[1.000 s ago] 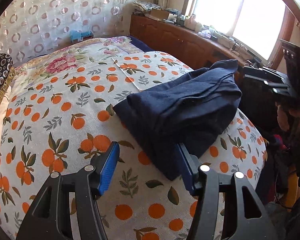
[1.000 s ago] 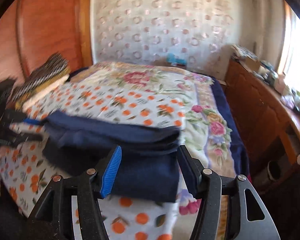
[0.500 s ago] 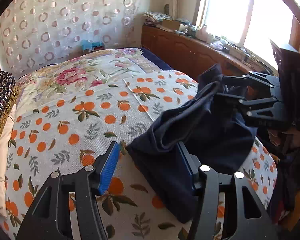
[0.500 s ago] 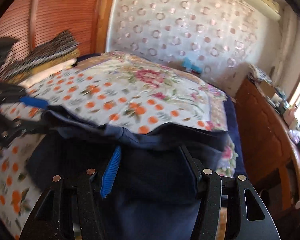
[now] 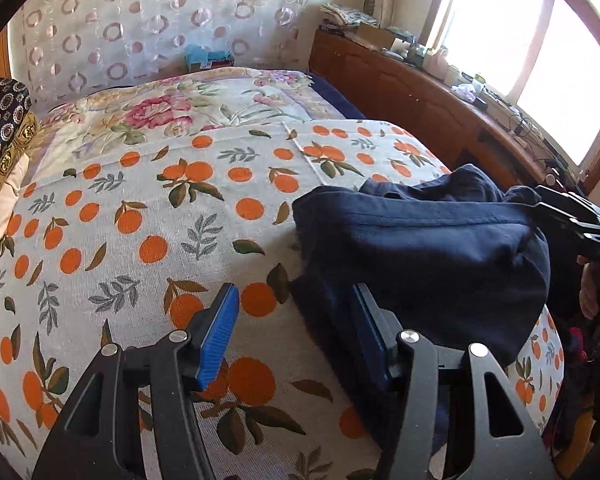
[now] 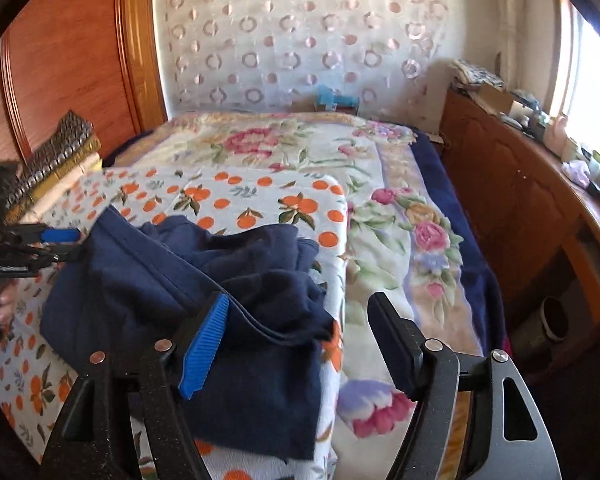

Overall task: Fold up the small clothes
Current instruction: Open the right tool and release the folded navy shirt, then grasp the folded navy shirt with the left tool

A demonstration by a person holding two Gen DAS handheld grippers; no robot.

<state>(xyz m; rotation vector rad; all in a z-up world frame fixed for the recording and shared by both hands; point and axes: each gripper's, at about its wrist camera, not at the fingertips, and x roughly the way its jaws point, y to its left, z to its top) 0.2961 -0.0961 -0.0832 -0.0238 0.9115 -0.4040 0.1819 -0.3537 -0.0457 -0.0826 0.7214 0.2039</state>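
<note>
Garment (image 5: 420,248) dropped onto bed, two grippers (image 5: 294,332) (image 6: 298,338) parted, empty

Daylight floods my room from the window (image 5: 540,60), which blows out to white glare in both wrist views. My fisheye lenses bend the walls and darken the corners. The navy garment (image 5: 420,240) reads nearly black, its folds lost in shadow; focus holds sharp.
</note>
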